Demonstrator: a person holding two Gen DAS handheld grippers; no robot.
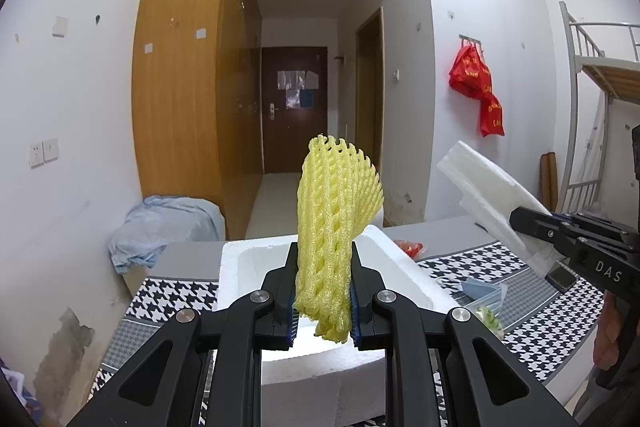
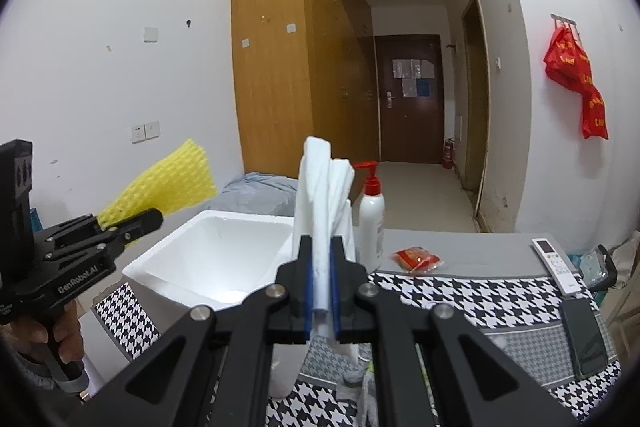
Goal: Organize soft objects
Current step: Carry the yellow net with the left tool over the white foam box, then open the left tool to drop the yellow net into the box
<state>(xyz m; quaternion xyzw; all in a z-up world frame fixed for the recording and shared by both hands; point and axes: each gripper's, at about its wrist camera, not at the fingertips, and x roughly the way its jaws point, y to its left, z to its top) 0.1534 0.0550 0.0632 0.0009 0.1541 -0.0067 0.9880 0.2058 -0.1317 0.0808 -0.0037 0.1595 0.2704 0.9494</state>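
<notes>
Above the white foam box [image 1: 400, 267], left claw [image 1: 323, 301] squeezes yellow foam net [image 1: 334, 227], right claw [image 2: 320, 291] squeezes white foam sheet [image 2: 320, 203]; next, drop both inside.

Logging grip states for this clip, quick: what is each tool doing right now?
Left tool: closed on the yellow foam net sleeve.
Right tool: closed on the folded white foam sheet.

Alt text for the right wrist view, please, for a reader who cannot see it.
The right gripper is shut on folded white foam sheet, upright above a houndstooth cloth. At left, the left gripper holds yellow foam netting beside an open white foam box.
</notes>
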